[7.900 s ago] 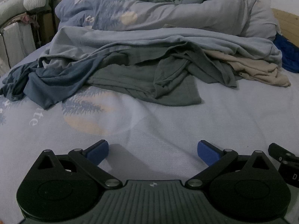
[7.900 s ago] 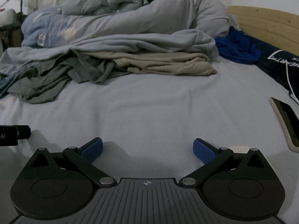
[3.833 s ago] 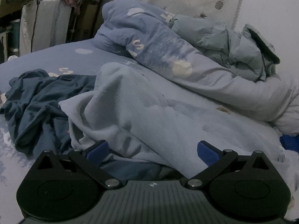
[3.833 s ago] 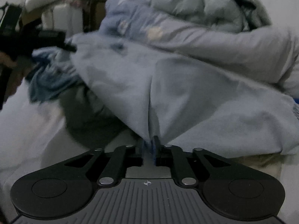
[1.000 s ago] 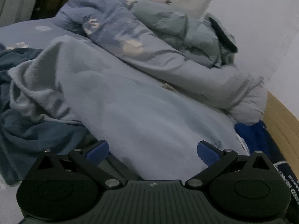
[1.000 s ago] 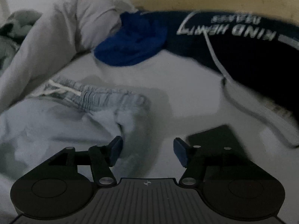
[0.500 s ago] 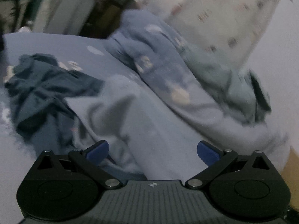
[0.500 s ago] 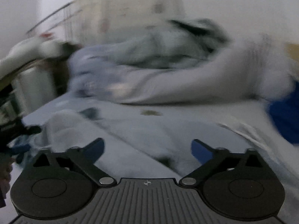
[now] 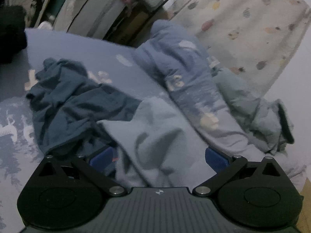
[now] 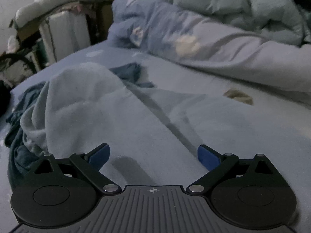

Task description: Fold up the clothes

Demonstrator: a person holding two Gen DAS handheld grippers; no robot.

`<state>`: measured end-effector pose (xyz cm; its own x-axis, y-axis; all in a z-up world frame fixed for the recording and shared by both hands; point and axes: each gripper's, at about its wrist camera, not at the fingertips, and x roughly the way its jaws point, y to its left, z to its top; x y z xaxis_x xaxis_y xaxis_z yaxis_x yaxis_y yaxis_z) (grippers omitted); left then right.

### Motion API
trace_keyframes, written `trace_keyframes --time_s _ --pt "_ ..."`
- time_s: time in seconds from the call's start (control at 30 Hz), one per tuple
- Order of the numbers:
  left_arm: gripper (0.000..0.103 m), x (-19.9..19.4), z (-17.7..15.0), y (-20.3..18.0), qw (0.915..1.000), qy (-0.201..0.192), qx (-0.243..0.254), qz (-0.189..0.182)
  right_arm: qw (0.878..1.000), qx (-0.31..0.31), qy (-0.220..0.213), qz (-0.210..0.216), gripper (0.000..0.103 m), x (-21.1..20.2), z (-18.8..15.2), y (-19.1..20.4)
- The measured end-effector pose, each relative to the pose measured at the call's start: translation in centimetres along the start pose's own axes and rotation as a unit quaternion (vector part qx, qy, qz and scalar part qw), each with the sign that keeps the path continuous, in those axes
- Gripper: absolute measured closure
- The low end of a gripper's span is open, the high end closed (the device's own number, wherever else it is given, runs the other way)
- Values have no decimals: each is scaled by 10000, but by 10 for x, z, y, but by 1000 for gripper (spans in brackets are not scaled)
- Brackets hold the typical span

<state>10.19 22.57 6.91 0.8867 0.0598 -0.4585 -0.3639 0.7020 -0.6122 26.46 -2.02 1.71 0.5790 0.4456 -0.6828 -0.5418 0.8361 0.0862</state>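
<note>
A pale grey-blue garment (image 10: 116, 116) lies spread along the bed, with a long seam down its middle. My right gripper (image 10: 153, 155) hovers low over it. Its jaws stand wide and are closing slightly, and the cloth lies under them without being pinched. In the left wrist view the same pale garment (image 9: 155, 128) bunches up right in front of my left gripper (image 9: 158, 158). That gripper is open, its blue pads (image 9: 101, 158) on either side of the folds. A crumpled dark blue garment (image 9: 77, 104) lies to the left, partly under the pale one.
A rumpled blue patterned duvet (image 9: 180, 73) and a grey-green quilt (image 10: 243, 5) are piled along the far side. A scrap of beige cloth (image 10: 237, 95) peeks out near the duvet. Folded white pads (image 9: 93, 5) and clutter stand beyond the bed's far left edge.
The right gripper swung away from the waistband and the bright blue cloth to face the duvet, and its jaws widened. The left view rolled and shifted towards the dark blue garment.
</note>
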Motion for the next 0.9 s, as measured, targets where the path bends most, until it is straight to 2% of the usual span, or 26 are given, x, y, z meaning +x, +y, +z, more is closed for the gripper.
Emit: trace_keyframes --time_s 0.03,0.1,0.13,0.17,0.2,0.3,0.5,0.6,0.73,0.8,0.83,0.87,0.9 --pt "0 2 2 5 10000 49 -33 30 9999 2 82 78 5 6 1 -1" --pt "0 3 5 13 9998 107 -132 59 9996 43 229 174 21 13 3 -4" --pt "0 3 6 16 9997 122 -185 64 9996 119 214 145 50 13 3 -5" --pt "0 3 7 19 9996 136 -237 69 9994 300 121 138 84 8 3 -8" --pt "0 2 8 21 9995 138 -278 64 9990 429 7 158 93 1 1 -9" --pt "0 0 12 28 9992 140 -382 47 9990 265 -259 263 96 -23 -3 6" --pt "0 -15 19 39 9989 20 -468 17 9929 -948 -564 439 98 -83 -22 87" --pt "0 -22 22 48 9986 -59 -511 80 9855 -1534 -477 543 98 -105 -46 131" --pt "0 -27 29 60 9981 -111 -569 194 9794 -1917 -103 623 97 -118 -91 171" --pt "0 -30 31 65 9980 -134 -576 237 9778 -1983 97 673 91 -120 -108 182" --pt "0 -31 31 67 9978 -141 -592 247 9777 -1961 200 723 81 -121 -114 186" --pt "0 -32 32 70 9977 -149 -608 257 9778 -1916 302 797 65 -124 -119 189" --pt "0 -32 32 71 9976 -160 -618 275 9772 -1882 388 900 55 -128 -120 192"
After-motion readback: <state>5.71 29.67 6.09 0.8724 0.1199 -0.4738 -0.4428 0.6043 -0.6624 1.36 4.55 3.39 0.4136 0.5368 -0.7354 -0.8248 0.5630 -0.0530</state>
